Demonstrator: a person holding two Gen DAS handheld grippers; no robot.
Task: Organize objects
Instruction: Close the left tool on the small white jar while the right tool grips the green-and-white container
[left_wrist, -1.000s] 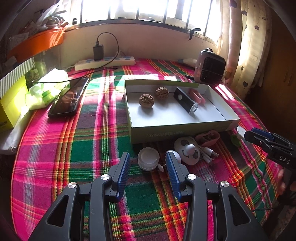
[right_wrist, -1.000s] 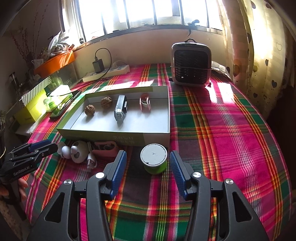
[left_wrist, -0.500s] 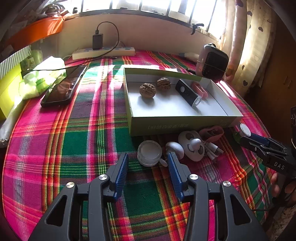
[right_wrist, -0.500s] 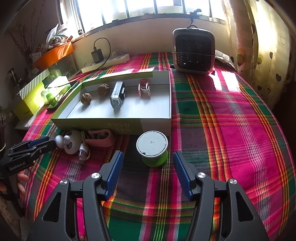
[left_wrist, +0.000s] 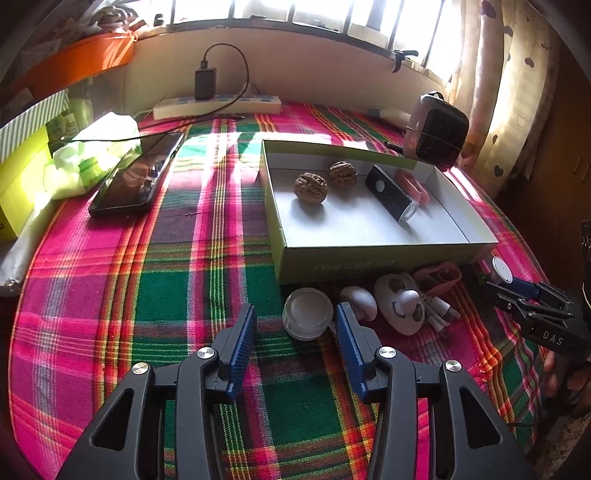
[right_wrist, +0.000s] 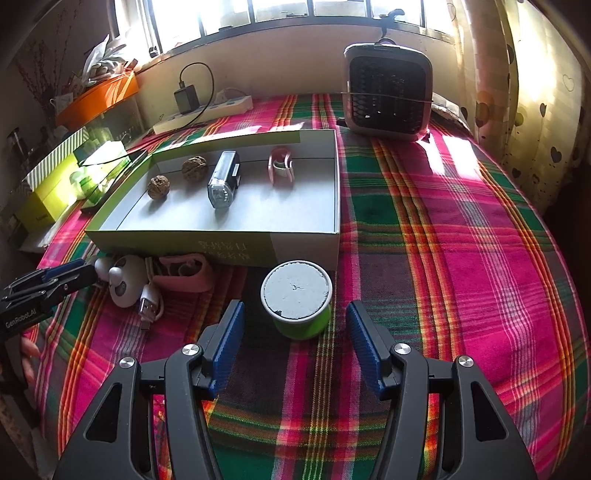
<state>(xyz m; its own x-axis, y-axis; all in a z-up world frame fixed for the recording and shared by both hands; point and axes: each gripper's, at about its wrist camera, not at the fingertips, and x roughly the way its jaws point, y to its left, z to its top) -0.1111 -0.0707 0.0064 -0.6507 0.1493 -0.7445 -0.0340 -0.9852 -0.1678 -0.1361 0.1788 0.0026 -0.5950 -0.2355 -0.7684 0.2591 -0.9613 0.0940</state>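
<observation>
Hovering over small things on the plaid desk beside the box (left_wrist: 369, 258)

White lid (left_wrist: 307, 313) just ahead of the left gripper (left_wrist: 295, 328), green tub (right_wrist: 296, 299) before the right gripper (right_wrist: 295, 334); both jaws spread wider than a second ago, pinching nothing

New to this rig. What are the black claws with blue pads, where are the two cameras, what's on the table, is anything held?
No robot: a person carries a handheld claw in each hand, with a fisheye camera on each looking along its fingers. One picture is from the left claw, the other from the right claw; each also shows the other claw at its edge. On the plaid tablecloth sits a shallow box holding two walnuts, a black flashlight and a pink clip. In front of it lie a white round lid, a white mini fan and a green tub. Nothing is held: both claws are open, one around the lid, one around the tub.
</observation>
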